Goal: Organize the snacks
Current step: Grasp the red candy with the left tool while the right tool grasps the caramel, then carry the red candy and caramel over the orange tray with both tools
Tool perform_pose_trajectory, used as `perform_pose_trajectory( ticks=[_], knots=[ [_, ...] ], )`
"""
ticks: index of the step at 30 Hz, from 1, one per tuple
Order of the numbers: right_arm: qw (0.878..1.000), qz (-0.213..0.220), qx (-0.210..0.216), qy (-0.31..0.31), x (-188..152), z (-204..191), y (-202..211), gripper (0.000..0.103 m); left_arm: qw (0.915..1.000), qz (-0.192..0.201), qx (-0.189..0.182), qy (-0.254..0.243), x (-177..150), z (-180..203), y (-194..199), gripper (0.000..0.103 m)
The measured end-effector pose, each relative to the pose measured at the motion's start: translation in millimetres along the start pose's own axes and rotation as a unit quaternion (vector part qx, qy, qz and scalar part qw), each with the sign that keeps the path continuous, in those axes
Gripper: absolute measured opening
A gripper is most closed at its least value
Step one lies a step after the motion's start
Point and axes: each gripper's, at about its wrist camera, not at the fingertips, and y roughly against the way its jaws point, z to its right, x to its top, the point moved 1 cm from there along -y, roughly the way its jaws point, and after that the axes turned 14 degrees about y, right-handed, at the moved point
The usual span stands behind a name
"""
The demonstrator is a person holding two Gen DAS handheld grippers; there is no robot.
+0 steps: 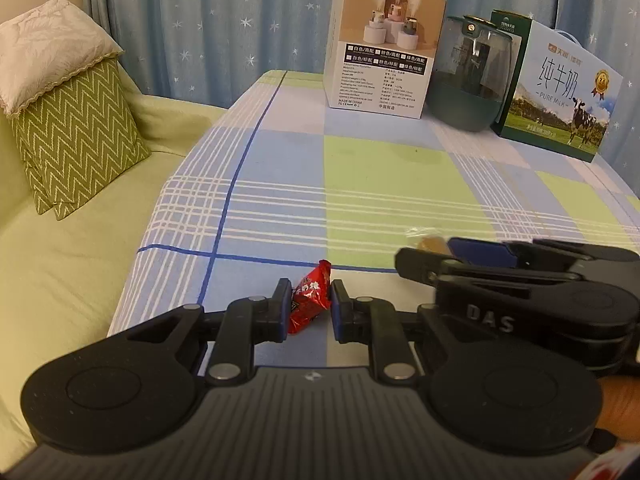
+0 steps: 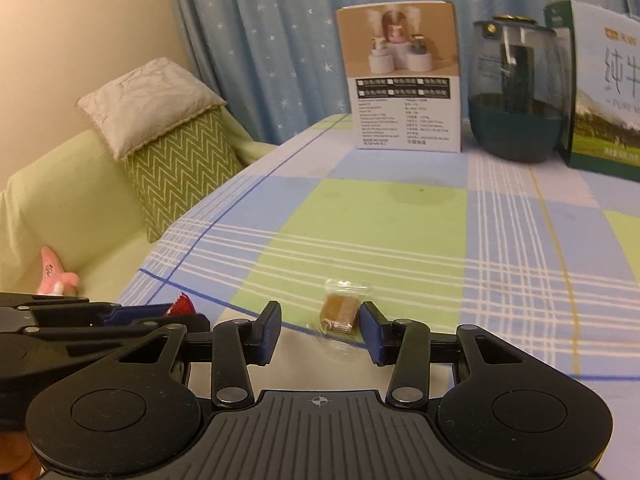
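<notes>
Room: a blue star-print curtain (image 1: 224, 20) is hanging behind the tabletop; a sofa in a pale green cover (image 1: 80, 240) is standing along its left side, carrying a zigzag cushion (image 1: 76, 140).
Surface: the tabletop (image 1: 380, 184) is wearing a checked blue, green and white cloth, lying flat.
Back row: a white product box (image 1: 384, 48), a dark green humidifier (image 1: 468, 80) and a milk carton (image 1: 560, 92) are standing side by side at the far edge, well apart from the snacks.
Left tongs (image 1: 310, 306): partly closed around the red wrapped candy (image 1: 310, 300); the pads are sitting at its sides, probably just making contact, and the candy is apparently resting on the cloth.
Right tongs (image 2: 320, 328): open; the clear-wrapped brown candy (image 2: 340, 312) is lying on the cloth between the pads, touching or nearly touching the right one.
Placement rationale: each tool is straddling one candy, likely so that both are picked together.
Spacing: the two tools are working close beside each other near the front edge.
Floor-side item: a pink starfish toy (image 2: 54, 276) is lying on the sofa.
</notes>
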Motion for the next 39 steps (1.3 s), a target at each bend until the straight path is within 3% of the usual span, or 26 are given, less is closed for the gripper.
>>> perform_pose_trajectory(
  ticks=[4,16,27,39],
  knots=[
    [0.999,-0.001,-0.032,0.042,-2.3,-6.9,-2.1,0.022,1.0000,0.002,0.002,-0.007,-1.0,2.5,-0.7,0.018],
    [0.998,-0.026,-0.050,0.030,-17.5,20.6,32.0,0.021,0.9989,-0.003,-0.024,-0.041,-10.0,33.1,2.8,0.018],
    [0.995,-0.023,-0.089,-0.023,-36.9,36.8,144.1,0.021,0.9969,0.007,-0.067,-0.040,-30.2,77.3,59.7,0.018],
    [0.989,-0.025,-0.134,-0.062,-89.8,14.7,294.8,0.021,0.9942,-0.002,-0.106,-0.015,-114.3,129.8,168.4,0.018]
  ],
)
